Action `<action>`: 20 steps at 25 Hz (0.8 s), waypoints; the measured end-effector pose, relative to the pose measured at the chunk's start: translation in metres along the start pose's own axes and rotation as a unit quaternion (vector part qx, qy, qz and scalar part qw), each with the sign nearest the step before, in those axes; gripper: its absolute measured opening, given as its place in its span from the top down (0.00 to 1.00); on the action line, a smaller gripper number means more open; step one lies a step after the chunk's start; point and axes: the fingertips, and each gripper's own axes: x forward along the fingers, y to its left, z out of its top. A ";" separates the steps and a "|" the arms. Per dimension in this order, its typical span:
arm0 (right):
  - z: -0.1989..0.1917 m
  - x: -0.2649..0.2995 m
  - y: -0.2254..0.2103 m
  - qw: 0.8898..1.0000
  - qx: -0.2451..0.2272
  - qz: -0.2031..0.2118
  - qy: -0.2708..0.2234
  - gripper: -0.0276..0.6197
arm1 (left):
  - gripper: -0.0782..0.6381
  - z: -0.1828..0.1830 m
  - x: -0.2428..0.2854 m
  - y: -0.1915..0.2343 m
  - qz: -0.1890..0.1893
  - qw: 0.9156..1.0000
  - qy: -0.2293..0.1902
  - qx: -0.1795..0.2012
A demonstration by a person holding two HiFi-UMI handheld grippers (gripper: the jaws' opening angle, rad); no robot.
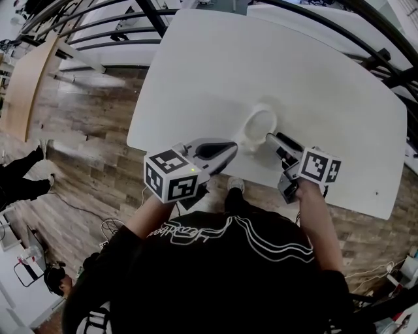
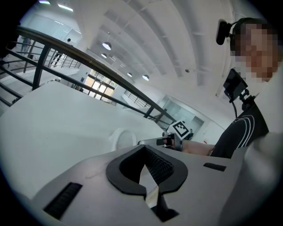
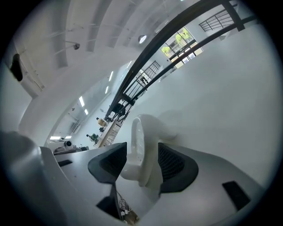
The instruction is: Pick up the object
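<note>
A white cup [image 1: 260, 125] lies on the white table [image 1: 294, 65] near its front edge. My right gripper [image 1: 269, 138] reaches it from the right. In the right gripper view the cup [image 3: 143, 145] sits between the two dark pads of this gripper [image 3: 139, 161], whose jaws stand wide and do not clamp it. My left gripper [image 1: 234, 149] rests just left of the cup with its jaws together and nothing in them. The left gripper view shows its own closed pads [image 2: 143, 170], the cup [image 2: 120, 137] beyond, and the right gripper [image 2: 170, 141] next to the cup.
The table's front edge [image 1: 196, 160] runs right under both grippers, with wooden floor [image 1: 85, 124] to the left. Black railings [image 1: 117, 26] cross behind the table. A second white table [image 1: 313, 16] stands at the back right.
</note>
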 end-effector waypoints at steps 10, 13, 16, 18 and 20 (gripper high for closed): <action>0.000 0.028 -0.015 1.000 0.022 0.000 0.019 0.68 | 0.88 -0.002 0.001 0.012 0.014 1.000 0.002 -0.007; 0.001 0.030 -0.018 1.000 0.022 -0.001 0.022 0.68 | 0.88 -0.004 0.003 0.014 0.018 1.000 0.003 -0.011; 0.000 0.033 -0.017 0.999 0.023 0.002 0.026 0.68 | 0.88 -0.006 0.000 0.016 0.023 1.000 0.005 -0.016; -0.001 0.035 -0.016 0.999 0.022 -0.001 0.033 0.68 | 0.88 -0.006 -0.002 0.016 0.026 0.999 0.003 -0.018; -0.001 0.034 -0.016 0.999 0.024 -0.007 0.041 0.68 | 0.88 -0.005 -0.003 0.015 0.026 0.999 0.002 -0.019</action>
